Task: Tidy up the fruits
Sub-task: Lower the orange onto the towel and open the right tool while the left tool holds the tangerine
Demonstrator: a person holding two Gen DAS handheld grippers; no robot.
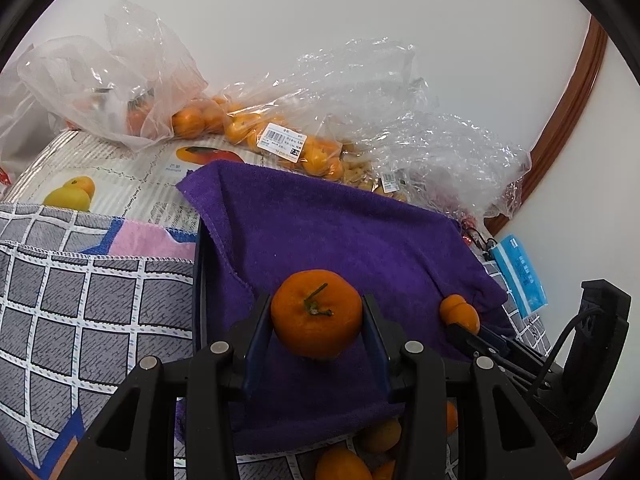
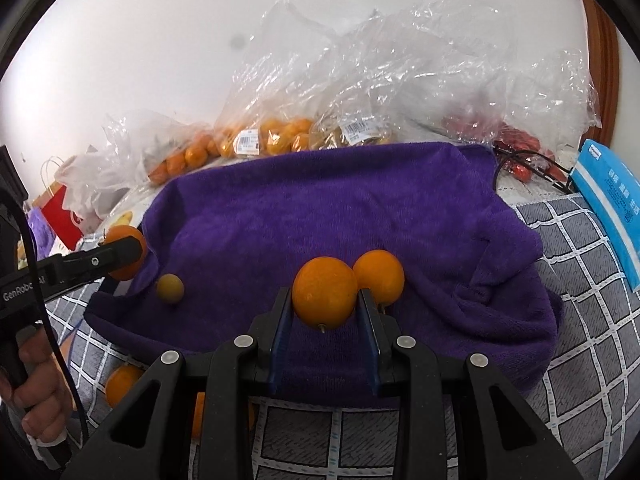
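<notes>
The left tool is pinched on a tangerine, gripped between the two blue-lined fingers with its green stem turned toward the camera, above the near part of a purple towel. The right tool is likewise closed around an orange, whose stem end points down and toward the camera. Just beside that orange, on its far right, a second orange is seen resting on the towel; whether the two touch cannot be told. A smaller, dull yellowish fruit lies on the towel to the left, well apart from them.

The towel is spread over a grey checked cloth covering the surface. More oranges are found on the checked cloth at the near edge of the towel, partly hidden by the tools.

Along the far side, against the wall, clear plastic bags are lined up. One labelled bag is filled with small oranges, another bag at the far left holds a few more orange fruits, and a bag at the far right contains small red fruits. A blue packet lies at the right edge.
</notes>
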